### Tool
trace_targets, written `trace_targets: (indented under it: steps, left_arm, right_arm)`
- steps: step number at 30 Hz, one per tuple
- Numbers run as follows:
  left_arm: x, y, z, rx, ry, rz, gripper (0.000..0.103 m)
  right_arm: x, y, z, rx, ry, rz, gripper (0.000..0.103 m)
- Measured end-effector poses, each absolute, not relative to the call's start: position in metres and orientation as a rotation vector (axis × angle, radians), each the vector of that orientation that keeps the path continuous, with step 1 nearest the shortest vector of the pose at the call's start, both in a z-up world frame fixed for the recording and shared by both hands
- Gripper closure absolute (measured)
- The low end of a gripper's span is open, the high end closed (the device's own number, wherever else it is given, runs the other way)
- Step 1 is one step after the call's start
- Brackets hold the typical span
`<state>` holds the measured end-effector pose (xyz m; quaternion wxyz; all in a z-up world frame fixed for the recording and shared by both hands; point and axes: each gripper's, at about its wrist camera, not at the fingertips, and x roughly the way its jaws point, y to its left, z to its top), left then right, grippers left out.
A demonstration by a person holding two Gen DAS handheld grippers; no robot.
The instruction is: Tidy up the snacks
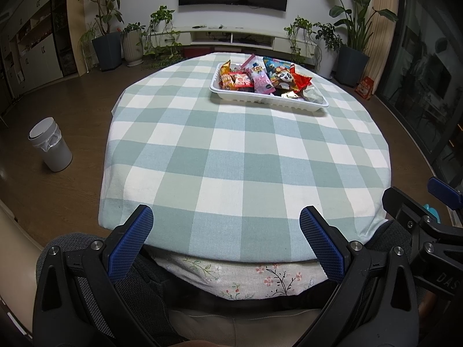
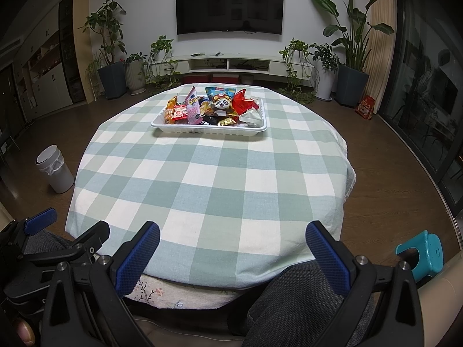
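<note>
Snack packets (image 2: 215, 107) are lying heaped in a white tray (image 2: 185, 128) toward the table's far side. Both the left gripper (image 1: 225, 243) and right gripper (image 2: 233, 256) are waiting at the table's near edge, jaws spread wide, empty. Grabbing into the pile risks dragging neighbouring packets out.

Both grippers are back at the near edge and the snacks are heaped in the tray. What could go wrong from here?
1. The white tray sits far across the table, so reaching it with the open left gripper or right gripper may drag the loose checked tablecloth.
2. The snack packets overlap in a heap; pinching one, such as the panda packet, could lift or spill its neighbours.
</note>
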<state>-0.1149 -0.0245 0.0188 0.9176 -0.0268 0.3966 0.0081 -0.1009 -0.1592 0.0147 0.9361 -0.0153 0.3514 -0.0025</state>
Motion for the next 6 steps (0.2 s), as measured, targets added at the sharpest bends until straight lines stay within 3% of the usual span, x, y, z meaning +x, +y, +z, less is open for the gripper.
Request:
trace_targets:
  steps: [6]
  left_arm:
    - [-0.1165,-0.0259,0.0173,-0.052,0.806,0.02,0.001]
  right_arm:
    - [-0.1025,-0.1599,0.0138,-0.028,0.722,-0.004,0.0]
